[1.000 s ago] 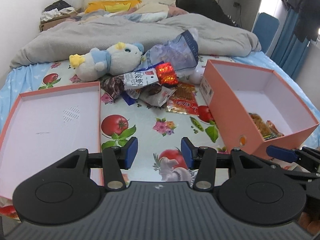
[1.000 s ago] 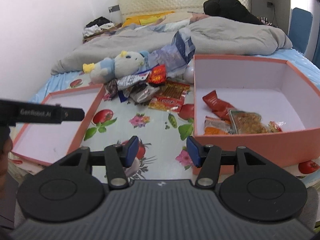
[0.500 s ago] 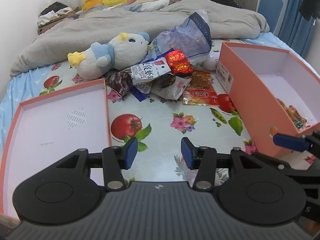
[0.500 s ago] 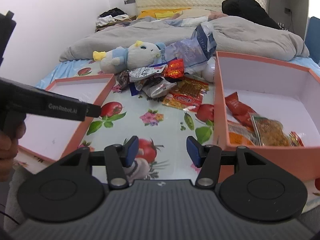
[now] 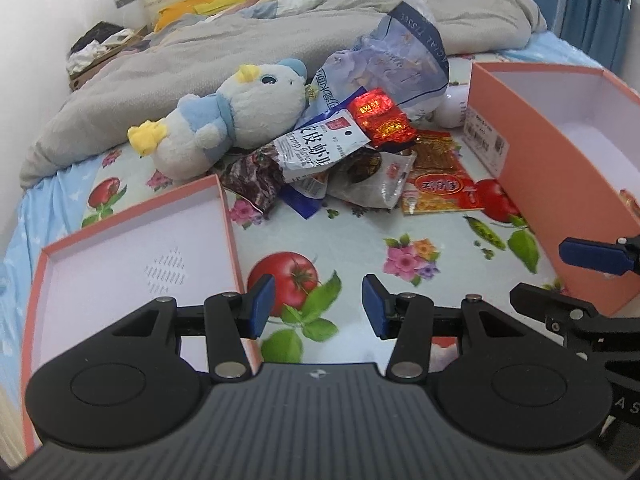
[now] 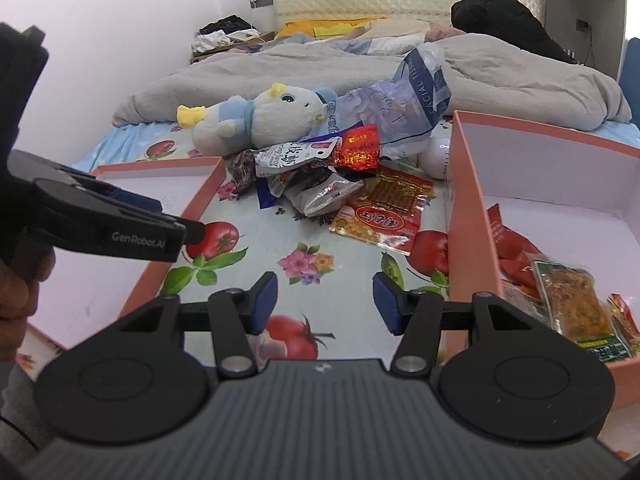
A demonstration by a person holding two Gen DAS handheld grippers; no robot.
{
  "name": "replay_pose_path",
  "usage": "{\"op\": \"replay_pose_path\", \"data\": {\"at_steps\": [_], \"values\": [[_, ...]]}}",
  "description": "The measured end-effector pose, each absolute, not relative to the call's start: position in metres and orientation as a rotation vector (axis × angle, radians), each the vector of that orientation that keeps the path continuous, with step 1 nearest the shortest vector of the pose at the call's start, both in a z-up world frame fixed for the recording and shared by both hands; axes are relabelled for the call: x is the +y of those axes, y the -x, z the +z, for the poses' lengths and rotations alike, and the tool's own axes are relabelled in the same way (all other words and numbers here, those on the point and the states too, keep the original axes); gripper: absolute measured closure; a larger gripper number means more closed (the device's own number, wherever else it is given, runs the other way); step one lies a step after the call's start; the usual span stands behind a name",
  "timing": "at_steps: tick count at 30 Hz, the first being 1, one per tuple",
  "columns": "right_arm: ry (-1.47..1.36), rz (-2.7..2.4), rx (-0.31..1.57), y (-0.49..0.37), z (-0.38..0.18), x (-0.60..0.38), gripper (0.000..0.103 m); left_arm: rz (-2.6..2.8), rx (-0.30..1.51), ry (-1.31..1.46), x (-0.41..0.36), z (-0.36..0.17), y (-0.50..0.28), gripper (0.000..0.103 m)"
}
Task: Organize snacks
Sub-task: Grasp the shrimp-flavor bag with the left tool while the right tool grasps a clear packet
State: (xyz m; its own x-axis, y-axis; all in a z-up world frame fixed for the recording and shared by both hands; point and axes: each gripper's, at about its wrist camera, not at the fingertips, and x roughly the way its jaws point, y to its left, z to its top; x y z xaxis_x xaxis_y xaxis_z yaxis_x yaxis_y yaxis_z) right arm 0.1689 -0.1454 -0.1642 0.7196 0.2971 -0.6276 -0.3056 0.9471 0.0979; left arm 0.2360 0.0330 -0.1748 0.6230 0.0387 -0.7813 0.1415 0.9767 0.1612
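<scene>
Snacks beyond left claw

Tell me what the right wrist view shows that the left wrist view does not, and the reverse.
Only the right wrist view shows the snacks already inside the pink box: a red packet and a green-edged packet. Only the left wrist view shows the label on the box's outer wall. Both show the open left gripper, the open right gripper, the lid, the plush toy and the snack pile.
</scene>
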Motion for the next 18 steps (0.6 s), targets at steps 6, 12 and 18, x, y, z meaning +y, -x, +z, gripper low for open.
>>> {"op": "replay_pose_path", "data": {"at_steps": [6, 12, 18], "values": [[0.003, 0.328, 0.689, -0.188, -0.172, -0.139, 0.047, -0.071, 0.891, -0.312, 0.036, -0.178, -0.254, 0.049], [0.019, 0.314, 0.706, -0.202, -0.184, -0.139, 0.047, -0.092, 0.886, -0.392, 0.037, -0.19, -0.275, 0.049], [0.041, 0.304, 0.721, -0.213, -0.199, -0.139, 0.047, -0.094, 0.853, -0.468, 0.033, -0.211, -0.297, 0.049]]}}
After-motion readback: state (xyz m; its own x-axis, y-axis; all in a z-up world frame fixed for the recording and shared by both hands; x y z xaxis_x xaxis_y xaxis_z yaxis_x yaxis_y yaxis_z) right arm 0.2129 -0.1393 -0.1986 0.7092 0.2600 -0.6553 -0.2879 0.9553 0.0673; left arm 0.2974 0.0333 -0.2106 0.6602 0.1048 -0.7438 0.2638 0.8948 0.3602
